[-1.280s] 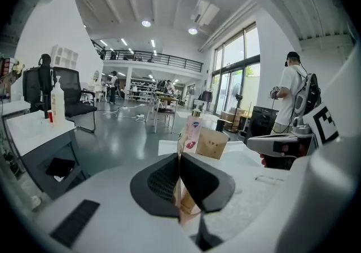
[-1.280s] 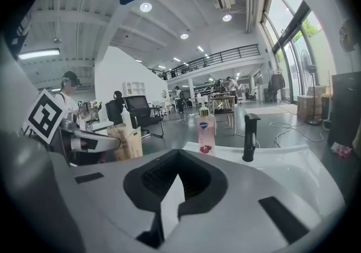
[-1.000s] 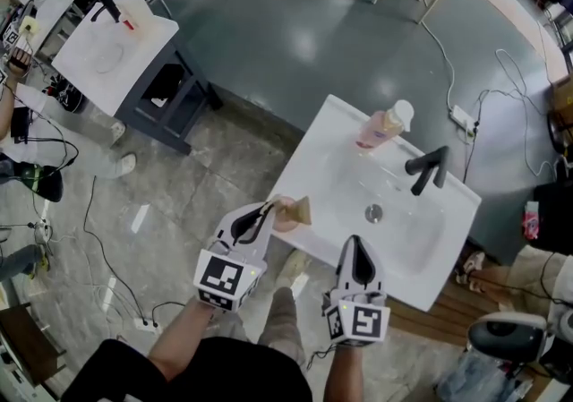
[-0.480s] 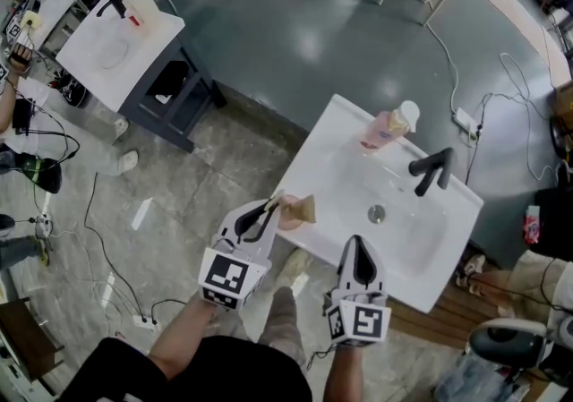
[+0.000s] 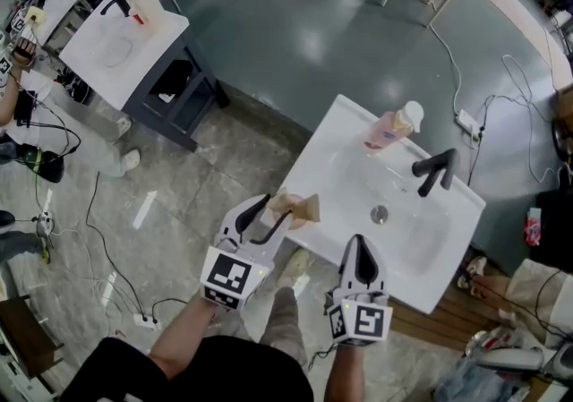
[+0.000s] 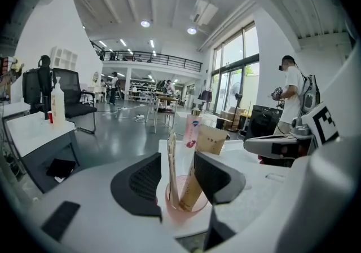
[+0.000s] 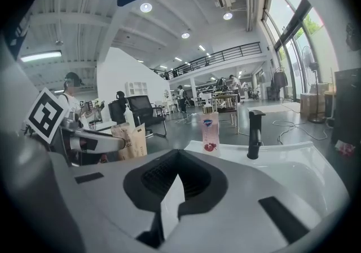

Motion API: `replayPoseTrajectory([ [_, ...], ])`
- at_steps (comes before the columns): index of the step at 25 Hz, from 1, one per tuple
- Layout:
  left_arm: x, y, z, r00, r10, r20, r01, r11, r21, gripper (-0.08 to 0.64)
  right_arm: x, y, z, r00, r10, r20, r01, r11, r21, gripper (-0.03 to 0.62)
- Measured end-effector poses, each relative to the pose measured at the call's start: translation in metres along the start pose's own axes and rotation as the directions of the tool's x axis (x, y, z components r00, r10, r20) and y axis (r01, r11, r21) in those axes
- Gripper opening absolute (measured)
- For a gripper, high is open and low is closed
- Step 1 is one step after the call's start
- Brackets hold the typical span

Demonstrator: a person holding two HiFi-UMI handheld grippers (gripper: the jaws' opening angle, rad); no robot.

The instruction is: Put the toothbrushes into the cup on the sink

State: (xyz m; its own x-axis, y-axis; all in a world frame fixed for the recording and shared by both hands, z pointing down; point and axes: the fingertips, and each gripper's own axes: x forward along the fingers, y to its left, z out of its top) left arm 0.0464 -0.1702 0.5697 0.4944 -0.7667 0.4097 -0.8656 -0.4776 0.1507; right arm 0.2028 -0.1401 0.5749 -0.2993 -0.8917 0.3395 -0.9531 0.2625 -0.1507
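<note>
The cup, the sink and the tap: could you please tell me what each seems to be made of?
Cup: likely plastic, pink and translucent; the packets inside show through its wall.
Sink: probably glazed ceramic, white and smooth, though moulded resin would look alike.
Tap: apparently metal with a matte black finish, no bright glints.

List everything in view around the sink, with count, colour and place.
sink: one, white, centre right
faucet: one, black, on the sink's far rim
soap bottle: one, pink, left of the faucet
cup: one, pink, sink's left corner
toothbrush packs: two, tan and pale, standing in the cup
second washstand: one, white top, far upper left
left gripper: one, white with black jaws, just opened, cup between them
right gripper: one, same colours, shut, at the sink's near edge
</note>
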Motion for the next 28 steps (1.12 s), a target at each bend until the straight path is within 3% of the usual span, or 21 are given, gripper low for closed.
replayPoseTrajectory([
  [9, -0.013, -0.003, 0.020, 1.000, -0.003, 0.025, 0.002, 1.000, 0.008, 0.166, -0.008, 0.007, 0.018, 1.000, 0.000, 0.027, 0.001, 1.000, -0.013, -0.002],
  [19, -0.038, -0.008, 0.066, 0.993, -0.015, 0.118, 0.006, 0.997, 0.071, 0.166, -0.032, 0.016, 0.061, 0.993, -0.040, 0.108, 0.045, 0.998, -0.045, -0.002],
  [28, -0.075, -0.020, 0.109, 0.977, -0.092, 0.190, 0.067, 0.989, 0.134, 0.152, -0.067, 0.031, 0.101, 0.975, -0.103, 0.199, 0.119, 0.991, -0.069, -0.002],
])
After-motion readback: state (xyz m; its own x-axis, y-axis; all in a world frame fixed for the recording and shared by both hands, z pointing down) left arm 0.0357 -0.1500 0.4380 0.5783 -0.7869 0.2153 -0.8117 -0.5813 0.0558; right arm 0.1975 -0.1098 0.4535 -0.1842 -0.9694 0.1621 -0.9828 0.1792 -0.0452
